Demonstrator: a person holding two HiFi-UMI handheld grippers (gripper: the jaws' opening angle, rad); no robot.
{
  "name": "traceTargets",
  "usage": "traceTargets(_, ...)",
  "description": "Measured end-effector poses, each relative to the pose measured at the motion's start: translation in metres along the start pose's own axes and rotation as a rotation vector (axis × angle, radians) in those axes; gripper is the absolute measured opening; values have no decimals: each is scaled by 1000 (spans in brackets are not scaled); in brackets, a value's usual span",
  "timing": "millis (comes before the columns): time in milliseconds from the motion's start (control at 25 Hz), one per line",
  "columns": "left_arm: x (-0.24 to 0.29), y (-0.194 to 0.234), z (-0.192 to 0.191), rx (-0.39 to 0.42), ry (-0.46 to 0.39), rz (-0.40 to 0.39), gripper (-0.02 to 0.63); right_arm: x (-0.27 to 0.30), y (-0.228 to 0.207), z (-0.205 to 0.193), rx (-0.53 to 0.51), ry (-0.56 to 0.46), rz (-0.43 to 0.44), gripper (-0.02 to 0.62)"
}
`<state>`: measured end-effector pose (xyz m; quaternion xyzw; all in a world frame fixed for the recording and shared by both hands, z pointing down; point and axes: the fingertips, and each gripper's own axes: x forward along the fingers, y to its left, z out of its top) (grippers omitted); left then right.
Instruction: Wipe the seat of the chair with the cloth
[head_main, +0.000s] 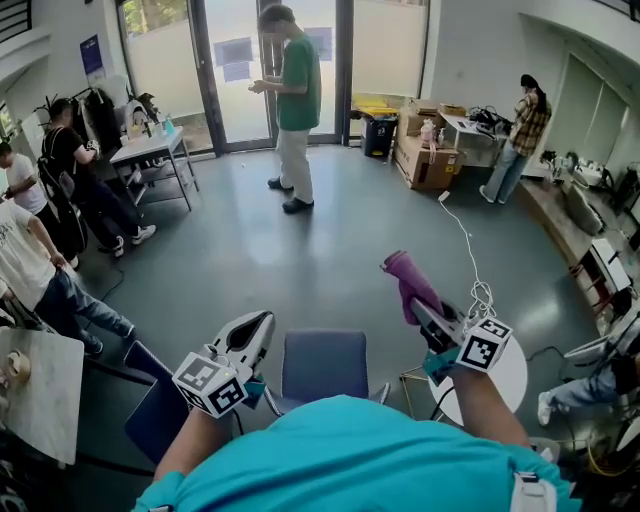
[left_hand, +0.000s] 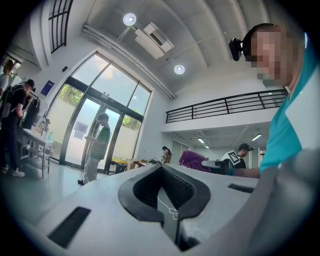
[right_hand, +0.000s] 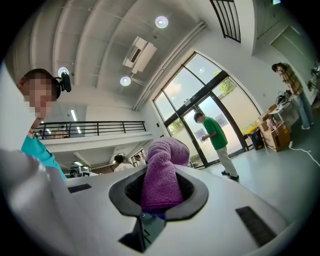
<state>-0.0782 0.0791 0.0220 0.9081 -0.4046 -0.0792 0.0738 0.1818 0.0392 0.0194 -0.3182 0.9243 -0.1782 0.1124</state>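
Grips a purple cloth in the right gripper, jaws pressed onto its lower part, the rest of the terry roll standing up past the tips and curling over at the top. Carries it raised in the air, out beyond the right edge of the chair seat, well apart from the blue pad and touching nothing else.

Holds the left gripper up as well, above the floor by the seat's left edge. Has its jaws drawn together there, only a thin slit between the dark pads, with nothing caught in them.

Stands on the grey floor straight ahead of the teal-shirted wearer, that chair, blue seat facing up between the 2 grippers.

Sits just beyond the seat's right edge, under the right forearm: 1 round white table. Trails across the floor past it, a white cable. Stands far off by the glass doors, looking down at both hands: 1 person in a green shirt. Rests near the far right wall, a stack of cardboard boxes.
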Motion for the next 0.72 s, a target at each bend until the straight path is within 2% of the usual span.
traceTargets(720,-4,1,-2,-16,-7,18,-11,1,-2,-6,-35,44,-14,54)
